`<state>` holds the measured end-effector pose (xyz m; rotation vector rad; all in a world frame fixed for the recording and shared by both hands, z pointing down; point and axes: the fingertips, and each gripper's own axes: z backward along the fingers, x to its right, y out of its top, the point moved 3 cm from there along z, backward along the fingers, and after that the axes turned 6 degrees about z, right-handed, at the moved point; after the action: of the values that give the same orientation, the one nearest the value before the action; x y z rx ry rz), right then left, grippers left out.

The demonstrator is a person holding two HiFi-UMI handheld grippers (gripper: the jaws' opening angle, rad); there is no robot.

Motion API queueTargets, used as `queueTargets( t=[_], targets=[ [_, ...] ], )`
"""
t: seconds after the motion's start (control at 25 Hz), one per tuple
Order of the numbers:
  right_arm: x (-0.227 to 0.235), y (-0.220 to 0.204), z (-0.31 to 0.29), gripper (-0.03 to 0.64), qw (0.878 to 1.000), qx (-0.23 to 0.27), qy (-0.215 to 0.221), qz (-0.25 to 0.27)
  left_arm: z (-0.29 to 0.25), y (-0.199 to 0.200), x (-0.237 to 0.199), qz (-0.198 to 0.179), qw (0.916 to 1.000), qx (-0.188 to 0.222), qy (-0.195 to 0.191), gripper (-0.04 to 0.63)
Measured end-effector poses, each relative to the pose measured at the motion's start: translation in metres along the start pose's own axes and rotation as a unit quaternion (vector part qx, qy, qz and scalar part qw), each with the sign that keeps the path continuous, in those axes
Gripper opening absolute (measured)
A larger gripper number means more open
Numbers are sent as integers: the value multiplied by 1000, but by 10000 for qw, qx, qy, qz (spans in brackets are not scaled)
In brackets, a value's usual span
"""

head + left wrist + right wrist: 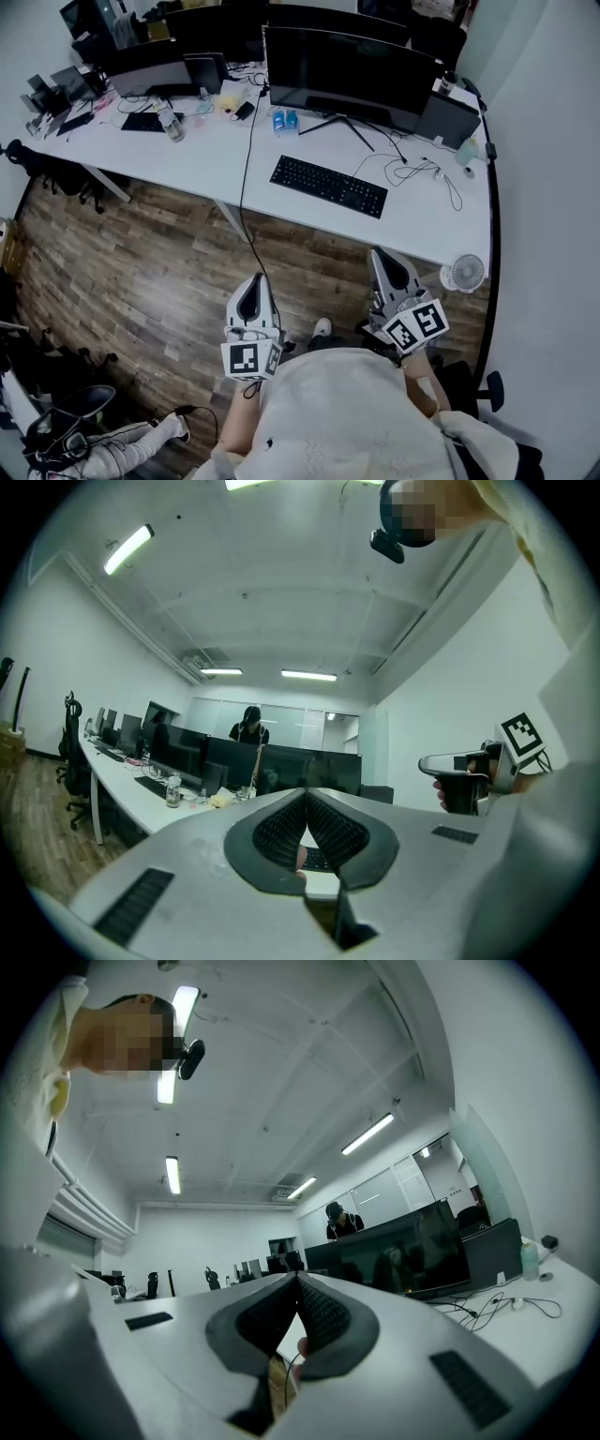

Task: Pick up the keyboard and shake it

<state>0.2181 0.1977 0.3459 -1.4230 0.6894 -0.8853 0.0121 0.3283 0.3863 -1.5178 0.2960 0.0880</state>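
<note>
On the desk point(220, 159), keyboard point(328, 185) untouched, left gripper point(255, 279), right gripper point(382, 255), jaws pressed together

head view: above the person, steeply down on white desk point(216, 161), from afar | left gripper view: on left gripper point(255, 279), level, toward that desk | right gripper view: on right gripper point(379, 253), level | shared by all: curved monitor point(349, 70), desk
</note>
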Motion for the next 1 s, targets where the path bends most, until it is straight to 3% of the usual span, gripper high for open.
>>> queueTargets(
  t=[0.4,1.0],
  targets=[
    [47,0,-19,2,9998,63,-126,-159,-49,-15,3,97,9998,-159,43,15],
    [107,-1,-10,1,9954,2,-949,-154,-122,-33,22,250,9971,-416,-579,15]
  ],
)
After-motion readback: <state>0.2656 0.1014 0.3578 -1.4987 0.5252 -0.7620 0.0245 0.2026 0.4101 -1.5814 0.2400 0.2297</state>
